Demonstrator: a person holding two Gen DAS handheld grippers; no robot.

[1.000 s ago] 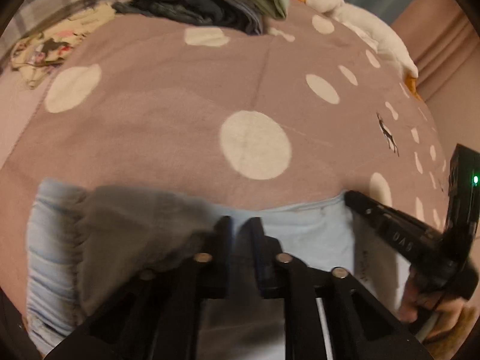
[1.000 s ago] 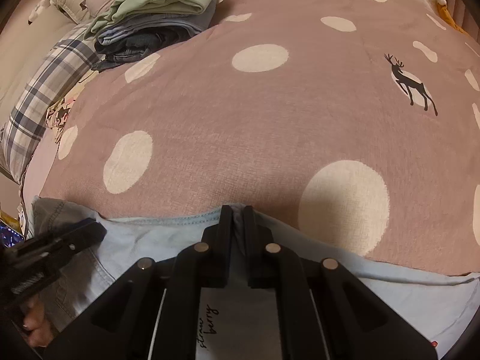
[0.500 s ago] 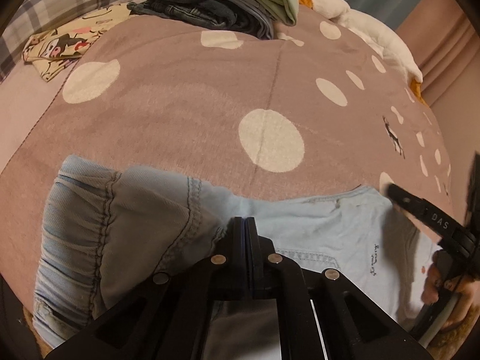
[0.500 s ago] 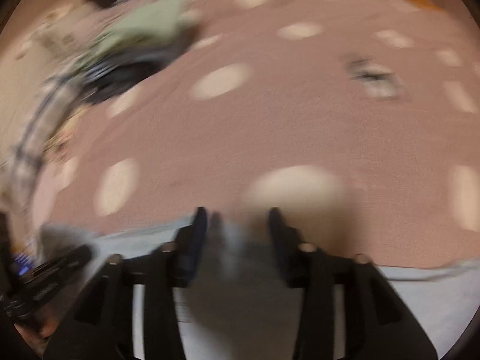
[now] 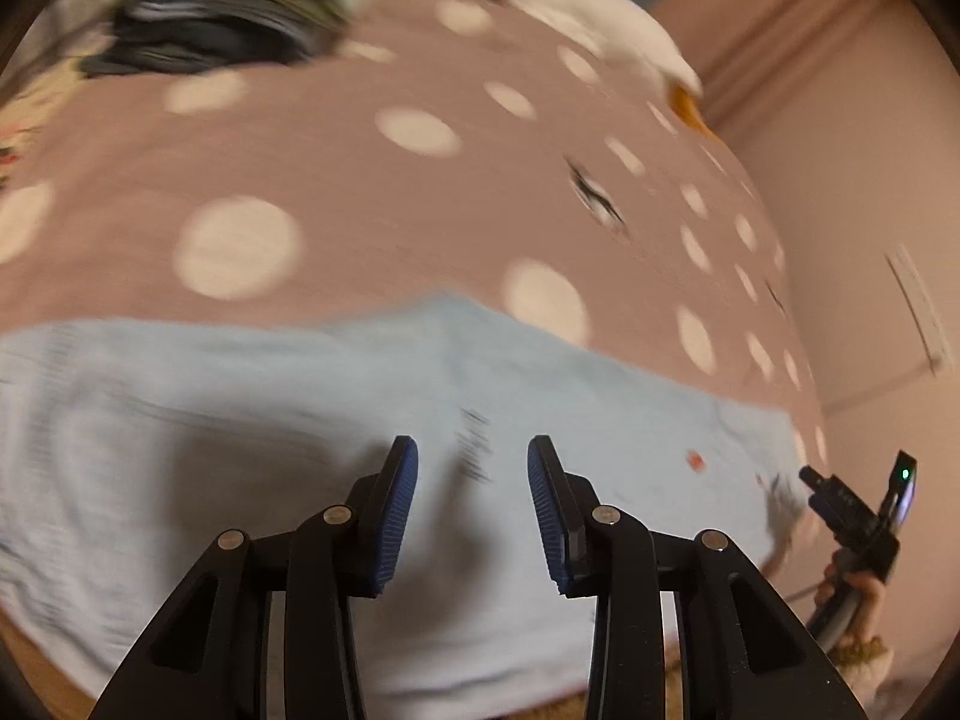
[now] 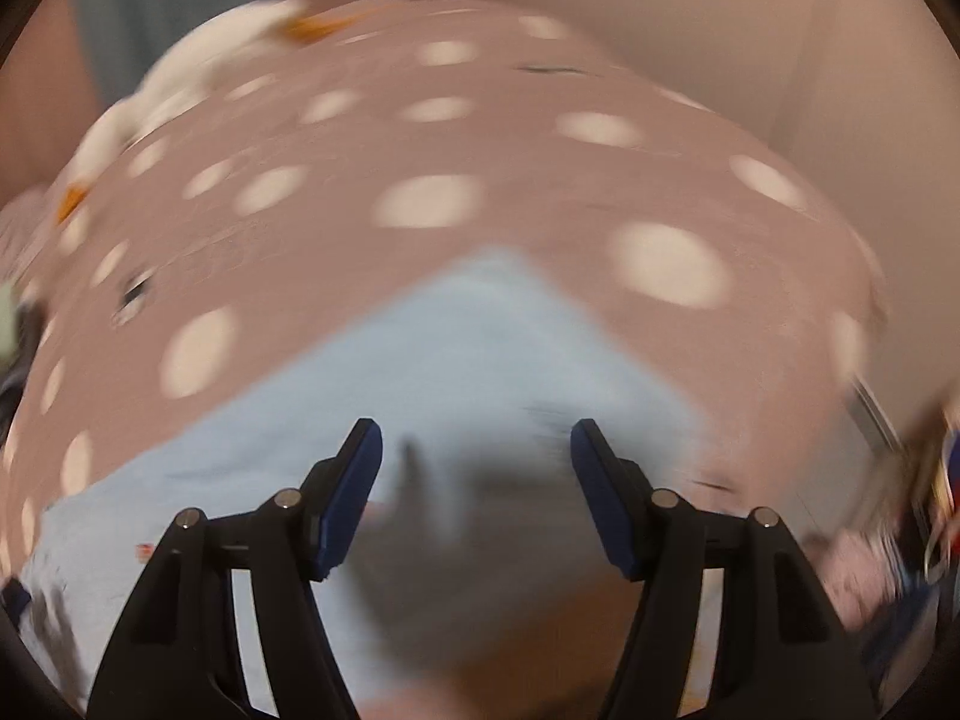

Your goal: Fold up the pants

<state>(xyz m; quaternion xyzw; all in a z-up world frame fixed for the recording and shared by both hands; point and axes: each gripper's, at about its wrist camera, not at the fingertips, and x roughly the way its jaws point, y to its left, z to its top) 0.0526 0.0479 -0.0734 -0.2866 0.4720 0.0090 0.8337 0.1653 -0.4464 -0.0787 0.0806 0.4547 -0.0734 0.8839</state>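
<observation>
The light blue pants (image 5: 270, 408) lie flat along the near edge of a mauve bedspread with cream dots (image 5: 336, 180). My left gripper (image 5: 473, 468) is open and empty, hovering just above the pants. The pants also show in the right wrist view (image 6: 492, 348), where my right gripper (image 6: 476, 456) is open and empty above them. The right gripper also appears at the far right of the left wrist view (image 5: 852, 504). Both views are blurred by motion.
A pile of folded clothes (image 5: 228, 18) sits at the far left of the bed. A white plush toy with orange parts (image 5: 576, 6) lies along the far edge. A pink wall (image 5: 870, 180) stands to the right.
Both grippers have opened and let go of the pants, which now lie flat. Both cameras have swung to the right, and the right gripper has opened wider.
</observation>
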